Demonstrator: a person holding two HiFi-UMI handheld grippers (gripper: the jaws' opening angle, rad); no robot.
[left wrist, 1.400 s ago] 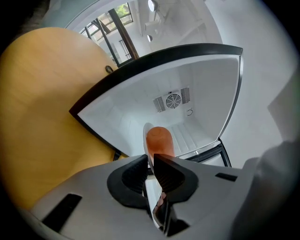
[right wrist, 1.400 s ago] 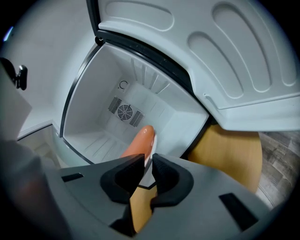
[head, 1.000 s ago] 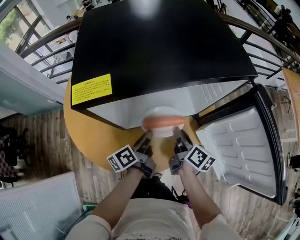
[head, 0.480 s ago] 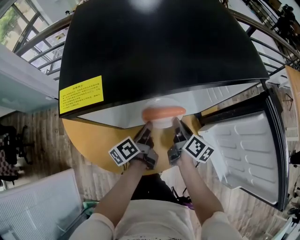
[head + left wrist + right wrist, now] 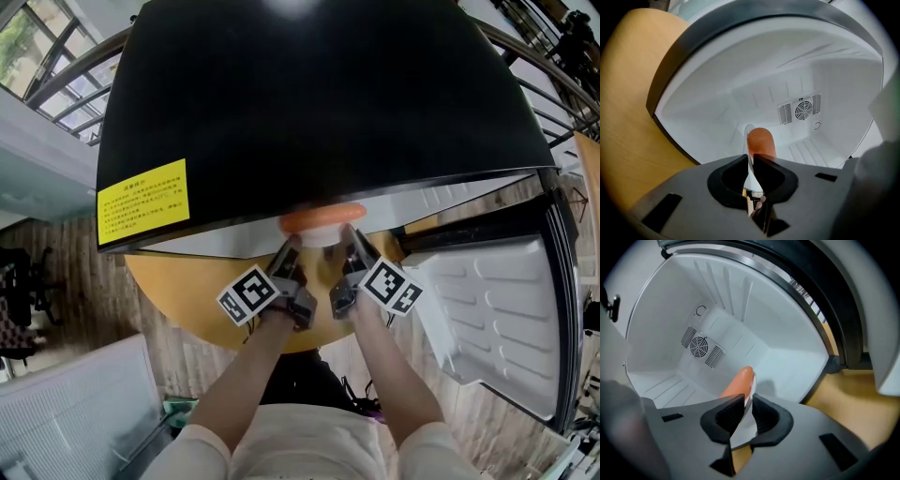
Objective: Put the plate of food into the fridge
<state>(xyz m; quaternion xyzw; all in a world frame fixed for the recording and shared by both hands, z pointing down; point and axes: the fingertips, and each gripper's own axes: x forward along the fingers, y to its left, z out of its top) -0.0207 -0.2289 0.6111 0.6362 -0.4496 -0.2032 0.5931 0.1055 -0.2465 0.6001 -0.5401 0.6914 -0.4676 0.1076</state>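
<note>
A white plate (image 5: 321,236) carries an orange sausage (image 5: 323,217) and sits half under the black fridge top (image 5: 319,103). My left gripper (image 5: 285,253) is shut on the plate's left rim (image 5: 750,154), and my right gripper (image 5: 352,246) is shut on its right rim (image 5: 749,413). Both gripper views look into the white fridge interior (image 5: 787,93), where the sausage (image 5: 761,142) (image 5: 737,383) lies past the jaws, over the fridge floor. The far part of the plate is hidden by the fridge top in the head view.
The fridge door (image 5: 497,309) stands open at the right, its white inner liner facing up. A round wooden table (image 5: 187,291) bears the fridge. A yellow label (image 5: 142,202) is on the fridge top. A fan vent (image 5: 801,110) is on the fridge's back wall. Railings (image 5: 56,84) run behind.
Both grippers have carried the plate forward, so it now lies further under the fridge top and inside the opening. The grips have not changed.
</note>
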